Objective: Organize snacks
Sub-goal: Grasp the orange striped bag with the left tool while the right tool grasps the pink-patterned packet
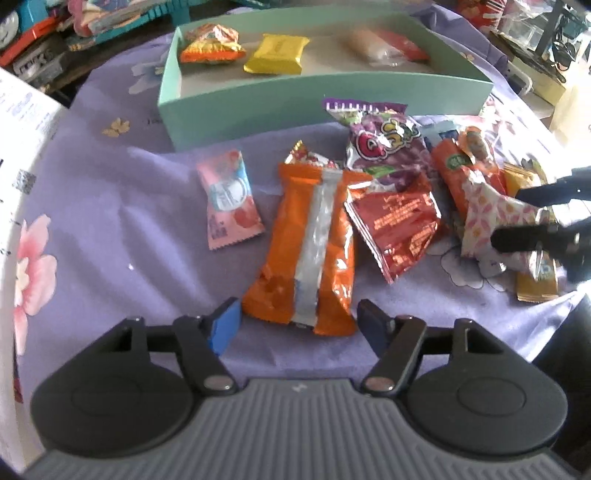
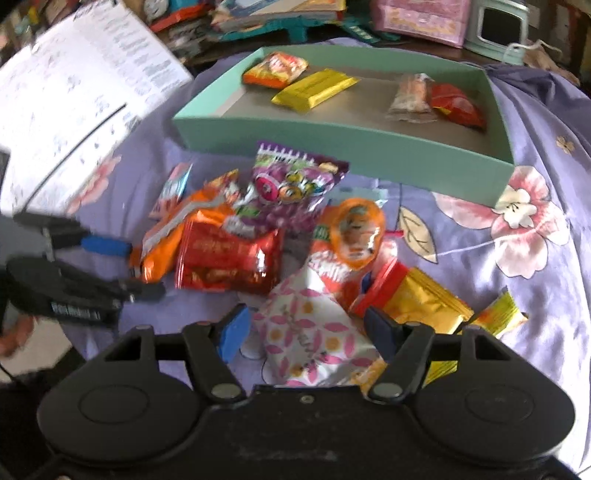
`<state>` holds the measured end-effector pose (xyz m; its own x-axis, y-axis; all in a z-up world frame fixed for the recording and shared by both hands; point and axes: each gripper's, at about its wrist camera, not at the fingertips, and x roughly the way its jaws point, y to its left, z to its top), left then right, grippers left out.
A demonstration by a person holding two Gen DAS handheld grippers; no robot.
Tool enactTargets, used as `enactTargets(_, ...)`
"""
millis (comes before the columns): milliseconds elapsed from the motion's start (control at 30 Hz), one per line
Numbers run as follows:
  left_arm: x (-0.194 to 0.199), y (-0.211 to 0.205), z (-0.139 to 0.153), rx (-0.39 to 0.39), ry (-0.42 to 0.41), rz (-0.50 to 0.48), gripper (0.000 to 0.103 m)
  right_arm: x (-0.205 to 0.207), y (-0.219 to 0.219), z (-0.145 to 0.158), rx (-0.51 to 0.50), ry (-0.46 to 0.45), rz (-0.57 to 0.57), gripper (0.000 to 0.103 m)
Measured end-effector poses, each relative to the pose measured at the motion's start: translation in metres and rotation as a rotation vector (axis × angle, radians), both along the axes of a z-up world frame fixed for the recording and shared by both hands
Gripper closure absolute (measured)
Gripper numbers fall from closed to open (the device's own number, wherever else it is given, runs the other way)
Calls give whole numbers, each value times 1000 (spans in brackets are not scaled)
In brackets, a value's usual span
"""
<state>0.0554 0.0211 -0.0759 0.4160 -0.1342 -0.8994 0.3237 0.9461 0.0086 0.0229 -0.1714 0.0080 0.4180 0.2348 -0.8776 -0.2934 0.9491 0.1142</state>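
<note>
Meanwhile, the left hand-held gripper (image 1: 297, 325) straddled the near end of the orange packet (image 1: 306, 251), pads not yet touching it. The right hand-held gripper (image 2: 306, 332) pinched the pink-patterned white packet (image 2: 314, 332). Both packets lay among loose snacks near the green box (image 1: 258, 107) on the purple floral cloth (image 1: 129, 229).

A purple floral cloth (image 1: 155, 229) covers the surface. At the far side lies a green box (image 1: 258, 107), nearer a heap of snack packets (image 1: 369, 206).

Purple floral cloth (image 1: 110, 206), cluttered shelves (image 2: 280, 14) behind
</note>
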Motion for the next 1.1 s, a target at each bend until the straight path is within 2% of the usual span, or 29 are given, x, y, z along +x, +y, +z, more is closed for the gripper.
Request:
enactTargets(167, 12, 2, 4, 0, -15, 35, 21, -1, 10, -1, -32, -6, 45, 32)
enactTargets(333, 22, -7, -3, 33, -35, 19, 21, -7, 17, -1, -84, -21, 85, 30)
enactTargets(433, 24, -12, -7, 48, -42, -7, 27, -9, 18, 0, -107, -34, 108, 30)
enactTargets(467, 23, -14, -7, 55, -46, -15, 27, -8, 19, -1, -116, -34, 116, 31)
enactTargets(533, 22, -14, -6, 59, -46, -14, 28, -9, 22, -4, -139, -34, 131, 45)
enactTargets(633, 19, -9, -6, 39, -22, 21, 30, -10, 26, -6, -152, -47, 142, 52)
enactTargets(733, 9, -3, -5, 5, 5, 53, 32, -6, 20, -4, -121, -41, 91, 57)
enactTargets(900, -1, 2, 3, -25, 12, 67, 32, 4, 0, -2, -24, -11, -43, 57)
enactTargets(1100, 12, -7, 10, 11, -43, 23, 22, 5, -7, -3, -10, -13, -86, 55)
